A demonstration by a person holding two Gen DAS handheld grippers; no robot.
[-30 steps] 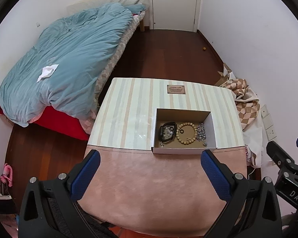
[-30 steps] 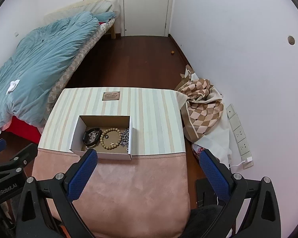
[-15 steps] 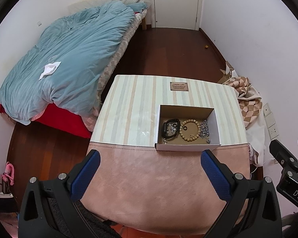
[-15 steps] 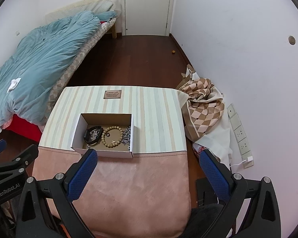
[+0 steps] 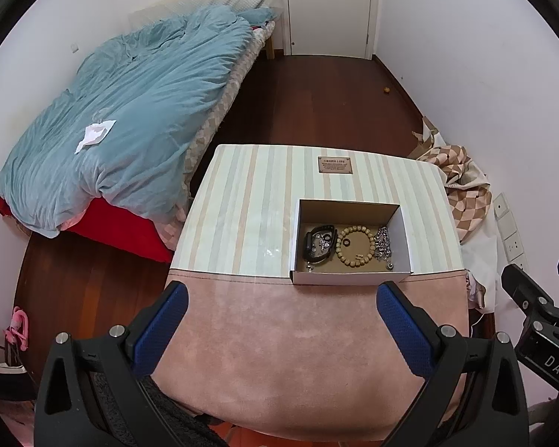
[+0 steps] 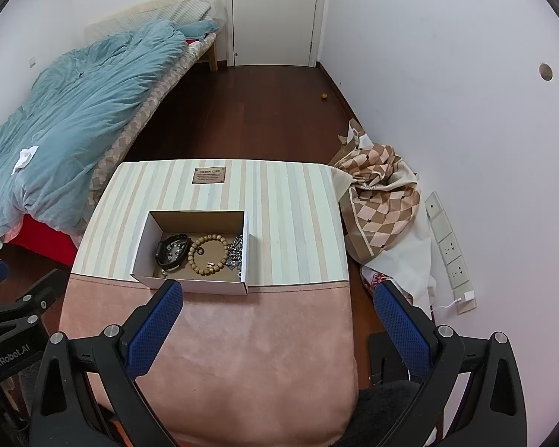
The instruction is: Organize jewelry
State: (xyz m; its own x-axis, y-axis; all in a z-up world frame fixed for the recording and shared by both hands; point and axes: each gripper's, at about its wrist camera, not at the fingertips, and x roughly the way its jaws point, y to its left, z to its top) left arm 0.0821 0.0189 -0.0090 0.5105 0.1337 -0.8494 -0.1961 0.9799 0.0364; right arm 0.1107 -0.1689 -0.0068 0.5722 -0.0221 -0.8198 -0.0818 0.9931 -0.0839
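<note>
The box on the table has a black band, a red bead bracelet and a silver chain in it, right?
Not quite. The bead bracelet is tan wood, not red, as the left wrist view shows. The black band and silver chain do lie beside it in the box on the table.

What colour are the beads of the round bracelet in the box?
Light tan, wood-like; the bead bracelet shows best in the left wrist view.

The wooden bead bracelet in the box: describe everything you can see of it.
The bead bracelet is a closed loop of round, light tan beads that look like wood. It lies flat on the brown floor of the open white cardboard box, midway between a black band on its left and a silver chain on its right. A small dark ring lies inside the loop. Neither gripper touches it.
</note>
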